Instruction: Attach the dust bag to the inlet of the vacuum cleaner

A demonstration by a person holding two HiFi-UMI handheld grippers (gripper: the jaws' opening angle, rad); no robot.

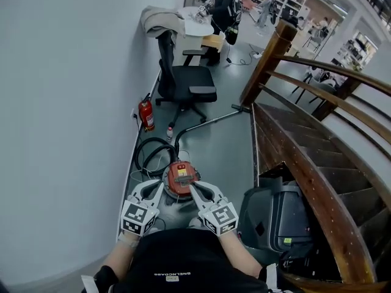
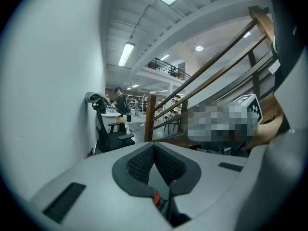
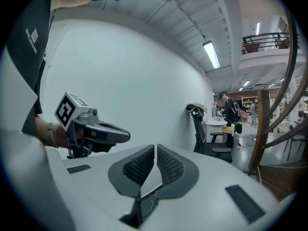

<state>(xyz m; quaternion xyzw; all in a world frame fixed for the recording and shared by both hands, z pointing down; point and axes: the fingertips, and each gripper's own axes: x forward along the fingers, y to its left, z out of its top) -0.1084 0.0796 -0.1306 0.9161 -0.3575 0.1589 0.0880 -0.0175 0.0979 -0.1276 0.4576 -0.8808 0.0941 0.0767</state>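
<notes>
A red vacuum cleaner (image 1: 181, 177) sits on the grey floor by the wall. Its black hose (image 1: 149, 152) coils to the left, and its metal wand (image 1: 211, 121) runs away along the floor. My left gripper (image 1: 160, 187) and right gripper (image 1: 195, 189) point inward just above the cleaner's near end, one at each side. Both sets of pads meet at their tips, with nothing visible between them, in the left gripper view (image 2: 154, 146) and the right gripper view (image 3: 155, 147). No dust bag is in sight. The cleaner's inlet is hidden.
A dark grey bin-like case (image 1: 275, 215) stands right of the cleaner, under a wooden staircase (image 1: 305, 157). A fire extinguisher (image 1: 146, 113) and an office chair (image 1: 183, 84) stand further along the wall. A person sits at a desk (image 1: 223, 8) far off.
</notes>
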